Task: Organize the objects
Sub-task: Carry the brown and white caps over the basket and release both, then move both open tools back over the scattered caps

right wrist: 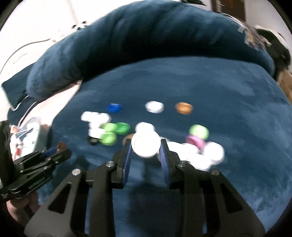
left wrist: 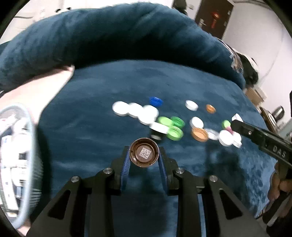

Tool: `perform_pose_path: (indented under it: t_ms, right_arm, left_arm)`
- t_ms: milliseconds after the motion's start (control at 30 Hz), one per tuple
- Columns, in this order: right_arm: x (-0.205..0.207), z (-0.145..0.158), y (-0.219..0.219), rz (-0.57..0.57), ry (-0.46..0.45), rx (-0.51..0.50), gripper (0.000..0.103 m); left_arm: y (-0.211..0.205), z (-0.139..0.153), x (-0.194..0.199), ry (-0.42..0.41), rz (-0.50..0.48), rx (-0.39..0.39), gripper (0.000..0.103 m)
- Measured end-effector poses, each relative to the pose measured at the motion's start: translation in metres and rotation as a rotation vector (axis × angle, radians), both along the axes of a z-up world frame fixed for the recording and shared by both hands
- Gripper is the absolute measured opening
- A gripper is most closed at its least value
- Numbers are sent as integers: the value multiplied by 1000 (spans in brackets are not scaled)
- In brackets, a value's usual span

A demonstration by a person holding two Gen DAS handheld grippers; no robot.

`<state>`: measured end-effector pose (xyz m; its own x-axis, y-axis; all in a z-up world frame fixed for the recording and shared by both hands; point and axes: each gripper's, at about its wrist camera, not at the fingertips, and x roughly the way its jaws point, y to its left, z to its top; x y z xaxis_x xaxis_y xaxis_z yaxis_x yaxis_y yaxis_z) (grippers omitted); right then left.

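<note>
Many bottle caps lie scattered on a dark blue plush cushion (left wrist: pixel 102 113): white caps (left wrist: pixel 135 110), green caps (left wrist: pixel 173 127), orange caps (left wrist: pixel 199 134), a blue cap (left wrist: pixel 155 101) and a pink one (right wrist: pixel 195 141). My left gripper (left wrist: pixel 144 155) is shut on a brown cap (left wrist: pixel 144 152), its open side with a square code facing the camera, held above the cushion. My right gripper (right wrist: pixel 146 145) is shut on a white cap (right wrist: pixel 146 145) above the pile. In the right wrist view the left gripper (right wrist: pixel 62 152) shows at the left with the brown cap (right wrist: pixel 61 145).
A raised blue bolster (left wrist: pixel 109 32) rims the cushion at the back. At the left, a round clear container (left wrist: pixel 16 151) holds printed items, beside a person's bare arm (left wrist: pixel 40 89). A dark door (left wrist: pixel 213 16) and clutter stand at the far right.
</note>
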<state>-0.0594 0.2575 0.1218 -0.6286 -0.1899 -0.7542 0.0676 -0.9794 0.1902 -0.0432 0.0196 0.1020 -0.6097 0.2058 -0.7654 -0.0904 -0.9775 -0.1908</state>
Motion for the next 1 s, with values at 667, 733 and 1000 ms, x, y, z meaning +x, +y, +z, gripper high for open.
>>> perform_pose_path:
  t_ms: [667,733,1000]
  right_arm:
    - [-25,45,-241,439,23,-123,31]
    - [-30,48,-265,462,17,-129,31]
    - [-49,52,-272,436,-31,-313,97]
  left_arm:
    - [-263,66,2,36,454,-8,30]
    - [-274,63,2,41,485,-2,30]
    - [-281,55,15,47,541,-19,102]
